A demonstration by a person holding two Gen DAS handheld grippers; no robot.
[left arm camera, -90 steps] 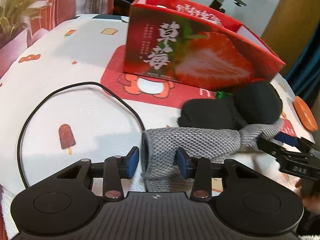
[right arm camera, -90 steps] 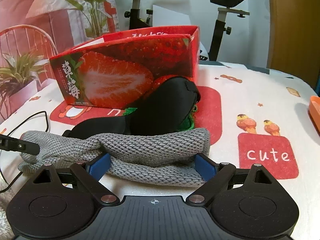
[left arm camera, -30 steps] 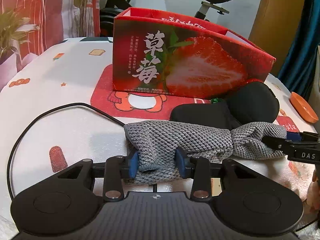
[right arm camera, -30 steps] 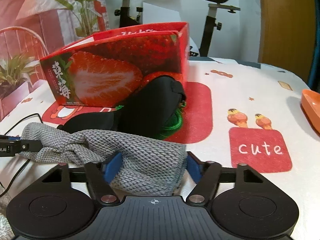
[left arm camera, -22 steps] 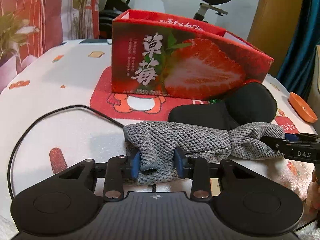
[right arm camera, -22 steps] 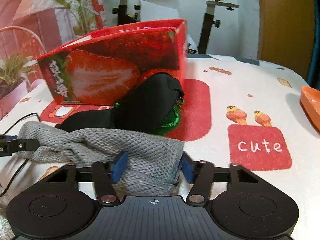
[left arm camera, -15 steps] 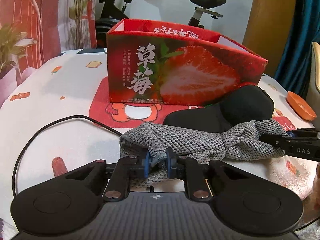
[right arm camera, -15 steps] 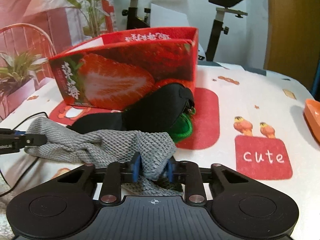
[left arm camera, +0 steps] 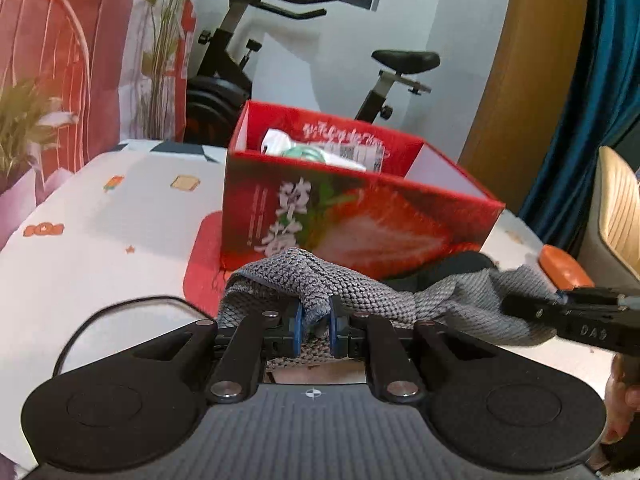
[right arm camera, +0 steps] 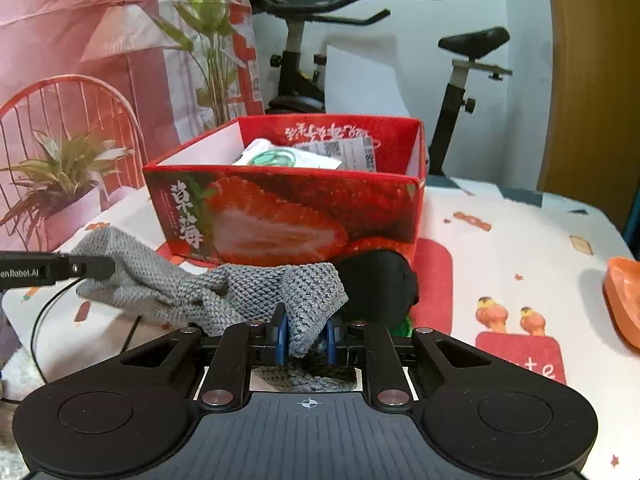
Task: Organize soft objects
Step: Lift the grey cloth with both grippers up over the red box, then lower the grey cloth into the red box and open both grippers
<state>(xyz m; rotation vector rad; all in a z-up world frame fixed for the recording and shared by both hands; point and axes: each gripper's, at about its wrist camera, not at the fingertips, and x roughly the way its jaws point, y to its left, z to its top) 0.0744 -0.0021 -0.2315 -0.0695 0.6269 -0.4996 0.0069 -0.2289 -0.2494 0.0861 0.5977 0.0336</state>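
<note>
A grey knitted cloth (left arm camera: 376, 294) hangs stretched between my two grippers, lifted above the table. My left gripper (left arm camera: 315, 326) is shut on its left end. My right gripper (right arm camera: 305, 334) is shut on its right end (right arm camera: 312, 292). A black soft eye mask (right arm camera: 376, 284) lies on the table behind the cloth, with something green under it. The red strawberry box (right arm camera: 288, 220) stands open just beyond, with a white packet (right arm camera: 288, 158) inside. The box also shows in the left wrist view (left arm camera: 360, 224).
A black cable (left arm camera: 120, 308) loops on the tablecloth at the left. An orange dish (right arm camera: 624, 300) sits at the right edge. An exercise bike (right arm camera: 304, 60) and potted plants (right arm camera: 60, 184) stand behind the table.
Both grippers have closed on the ends of the grey cloth and lifted it off the table. The view has risen, so the inside of the box now shows.
</note>
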